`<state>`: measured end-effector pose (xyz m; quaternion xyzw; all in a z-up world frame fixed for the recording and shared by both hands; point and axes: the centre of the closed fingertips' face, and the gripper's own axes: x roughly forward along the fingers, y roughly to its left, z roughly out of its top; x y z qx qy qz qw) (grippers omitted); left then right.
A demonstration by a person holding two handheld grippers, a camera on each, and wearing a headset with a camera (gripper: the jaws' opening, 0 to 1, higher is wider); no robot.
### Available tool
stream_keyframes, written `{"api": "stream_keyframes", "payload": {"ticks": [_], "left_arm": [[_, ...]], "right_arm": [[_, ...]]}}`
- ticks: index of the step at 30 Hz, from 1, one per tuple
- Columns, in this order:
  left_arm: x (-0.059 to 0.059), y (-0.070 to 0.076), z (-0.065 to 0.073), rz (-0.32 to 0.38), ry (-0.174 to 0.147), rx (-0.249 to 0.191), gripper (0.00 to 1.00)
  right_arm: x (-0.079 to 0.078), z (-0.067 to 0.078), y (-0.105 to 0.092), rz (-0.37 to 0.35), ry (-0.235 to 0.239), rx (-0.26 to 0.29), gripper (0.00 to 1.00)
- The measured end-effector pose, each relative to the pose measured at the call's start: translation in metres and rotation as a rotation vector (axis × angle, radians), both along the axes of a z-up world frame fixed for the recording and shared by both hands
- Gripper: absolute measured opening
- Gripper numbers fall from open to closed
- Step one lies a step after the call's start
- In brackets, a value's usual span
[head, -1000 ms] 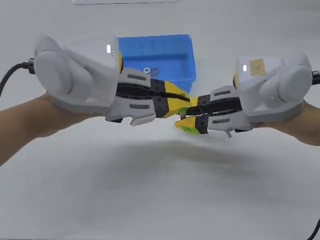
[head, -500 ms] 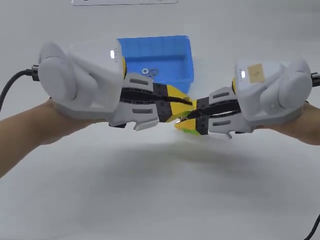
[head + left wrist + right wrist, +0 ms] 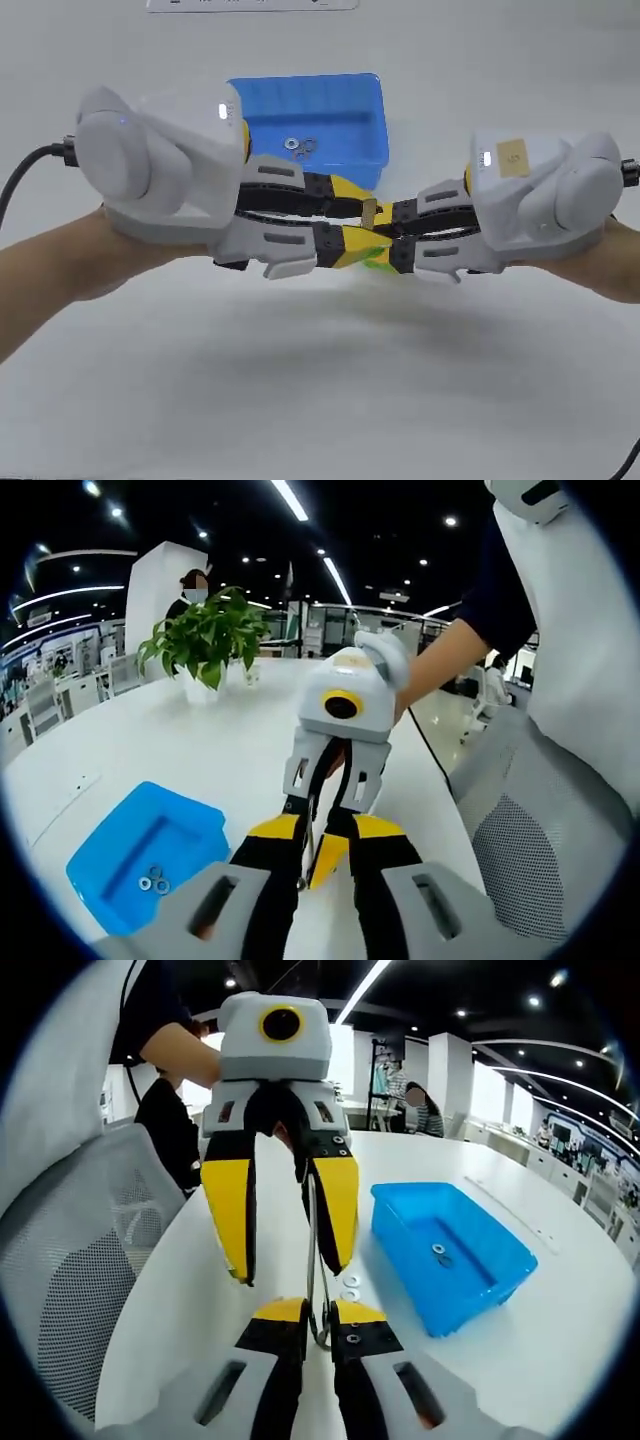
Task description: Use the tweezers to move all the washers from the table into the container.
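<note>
The right gripper (image 3: 320, 1322) has its jaws pressed together on the looped end of the metal tweezers (image 3: 314, 1250), whose two thin legs reach out between the yellow-tipped jaws of the left gripper (image 3: 318, 832); those jaws stand apart around the tweezers. The two grippers meet tip to tip above the white table (image 3: 320, 380), just in front of the blue container (image 3: 345, 92), where a few washers (image 3: 300, 146) already lie, and two more loose washers (image 3: 350, 1282) sit on the table beside it. A tan sticker (image 3: 513, 157) on the right gripper's housing carries writing too small to read.
</note>
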<state>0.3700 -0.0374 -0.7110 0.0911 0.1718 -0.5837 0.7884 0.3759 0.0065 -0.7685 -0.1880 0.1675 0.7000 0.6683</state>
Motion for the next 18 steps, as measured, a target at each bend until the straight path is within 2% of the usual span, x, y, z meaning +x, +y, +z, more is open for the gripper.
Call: {"api": "stream_keyframes", "payload": {"ticks": [2, 5, 12, 14, 15, 16, 18], "left_arm": [[-0.002, 0.001, -0.002, 0.000, 0.000, 0.017, 0.25], [-0.001, 0.002, -0.002, 0.011, 0.003, 0.014, 0.26], [0.001, 0.006, 0.009, 0.055, -0.009, -0.018, 0.30], [0.001, 0.009, 0.009, 0.062, -0.023, -0.001, 0.33], [0.004, 0.014, 0.009, 0.078, -0.058, 0.031, 0.36], [0.005, 0.017, 0.010, 0.088, -0.083, 0.043, 0.40], [0.002, 0.020, 0.014, 0.106, -0.084, 0.030, 0.50]], "right_arm": [[-0.001, 0.000, 0.001, 0.005, -0.001, -0.001, 0.09], [-0.003, 0.001, 0.002, 0.007, 0.001, -0.001, 0.09], [0.001, 0.011, 0.003, -0.002, 0.002, 0.011, 0.09], [0.003, 0.015, 0.004, -0.010, 0.015, 0.017, 0.09], [0.005, 0.016, 0.004, -0.018, 0.018, 0.021, 0.09], [0.006, 0.017, 0.005, -0.019, 0.018, 0.021, 0.09], [0.007, 0.020, 0.006, -0.022, 0.017, 0.022, 0.09]]}}
